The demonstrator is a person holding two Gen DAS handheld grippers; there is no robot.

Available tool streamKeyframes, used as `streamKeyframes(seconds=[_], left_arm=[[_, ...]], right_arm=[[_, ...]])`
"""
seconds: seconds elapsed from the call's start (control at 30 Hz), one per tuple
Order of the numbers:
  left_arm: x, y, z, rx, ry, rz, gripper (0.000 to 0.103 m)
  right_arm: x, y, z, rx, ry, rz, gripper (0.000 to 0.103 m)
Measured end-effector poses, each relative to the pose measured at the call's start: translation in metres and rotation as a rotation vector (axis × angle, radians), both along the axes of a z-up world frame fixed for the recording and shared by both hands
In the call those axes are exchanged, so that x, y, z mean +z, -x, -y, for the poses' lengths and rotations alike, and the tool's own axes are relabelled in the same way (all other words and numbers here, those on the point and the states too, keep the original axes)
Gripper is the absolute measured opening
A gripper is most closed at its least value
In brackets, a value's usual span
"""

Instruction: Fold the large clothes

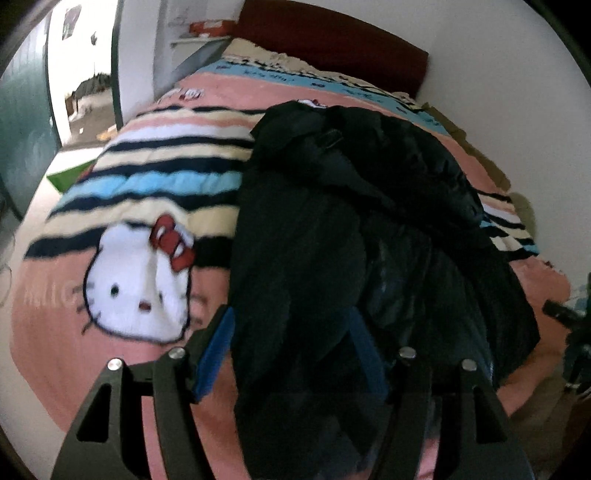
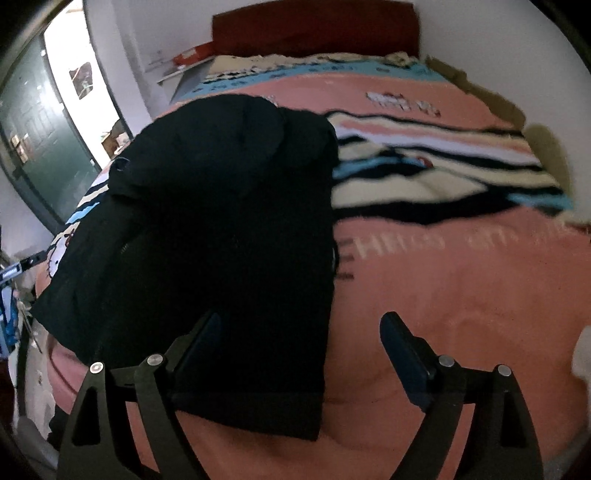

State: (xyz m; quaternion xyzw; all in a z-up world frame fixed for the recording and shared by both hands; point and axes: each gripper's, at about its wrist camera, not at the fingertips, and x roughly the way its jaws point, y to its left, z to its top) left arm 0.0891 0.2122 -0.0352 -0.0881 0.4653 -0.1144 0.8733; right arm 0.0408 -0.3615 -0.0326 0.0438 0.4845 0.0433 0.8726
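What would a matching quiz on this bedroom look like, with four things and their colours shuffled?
Things:
1. coat
2. headboard
3. door
4. cat face

Colours:
A. white
B. dark green
C. black
D. dark red

Pairs: 1-C, 2-D, 3-B, 4-A

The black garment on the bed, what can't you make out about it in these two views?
- Left wrist view: garment near edge runs past the left tool and off the bottom; whether the tool grips it is unclear.
- Right wrist view: garment is too dark for seams; its near left corner hides behind a finger.
- Both: motion blur.
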Motion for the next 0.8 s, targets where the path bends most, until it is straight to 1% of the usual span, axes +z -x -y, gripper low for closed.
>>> streamKeyframes(seconds=[0.1,0.23,0.33,0.43,0.63,0.7,0.8], left_arm=[[-0.008,0.007,-0.011,0.011,0.04,-0.025,0.063],[-0.022,0.012,-0.025,0.044,0.115,-0.069,0.063],[-0.033,0.014,-0.031,0.07,0.132,-0.101,0.063],[-0.042,0.016,-0.032,0.072,0.148,-0.122,0.063],[-0.062,0.013,-0.032,0.078,0.215,-0.163,0.063],[-0.069,0.011,-0.035,0.092,0.253,-0.175,0.063],[-0.079,0.011,-0.042,0.115,0.345,-0.199,0.063]], right_arm=[[-0.012,0.001,0.004,-0.018,-0.04,-0.014,0.088],[-0.031,-0.002,0.002,-0.022,-0.092,-0.04,0.09],[-0.043,-0.003,-0.004,-0.011,-0.111,-0.062,0.091],[-0.052,-0.003,-0.005,-0.015,-0.136,-0.08,0.092],[-0.066,-0.005,0.001,-0.033,-0.187,-0.111,0.094],[-0.07,-0.006,0.002,-0.034,-0.199,-0.118,0.094],[-0.075,-0.008,0.002,-0.031,-0.212,-0.131,0.095]])
